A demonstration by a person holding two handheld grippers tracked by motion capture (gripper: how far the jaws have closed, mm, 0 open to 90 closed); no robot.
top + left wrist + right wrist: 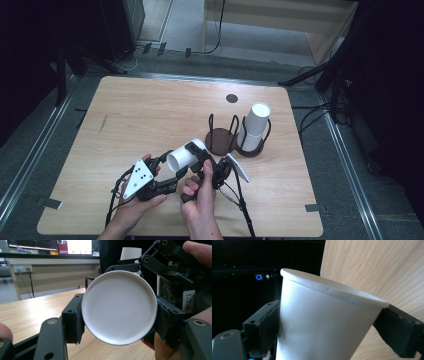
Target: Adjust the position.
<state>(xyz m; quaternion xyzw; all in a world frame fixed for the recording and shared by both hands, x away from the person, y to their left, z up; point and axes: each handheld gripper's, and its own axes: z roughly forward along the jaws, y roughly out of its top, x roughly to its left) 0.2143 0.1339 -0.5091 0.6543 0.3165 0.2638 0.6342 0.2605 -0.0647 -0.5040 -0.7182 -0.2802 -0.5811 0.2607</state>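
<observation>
White paper cup (186, 156) held lying on its side above the near middle of the table (150, 115), base end toward the left, mouth end toward the right. Clamped at the base end by the left gripper (119, 322), pads pressed on both sides just behind the round white bottom. Flanked near the rim by the right gripper (329, 327), one pad on either side of the cup wall, close against it or just touching; firm grip there not certain, so best read as closing in, not yet holding. Farther off to the right, two dark round holders with wire loops: the left holder (221, 141) bare, the right holder (250, 145) carrying a stack of white cups (255, 125), upside down, bases up. Small dark disc (231, 98) on the far part of the table, beyond the holders. Judged from this: one cup in hand, apparently mid-handover between the two grippers or being pulled apart from a nested one, hard to tell which. Still left: settling the right-hand grip, freeing the left, and carrying the cup to a holder, probably the bare one.
</observation>
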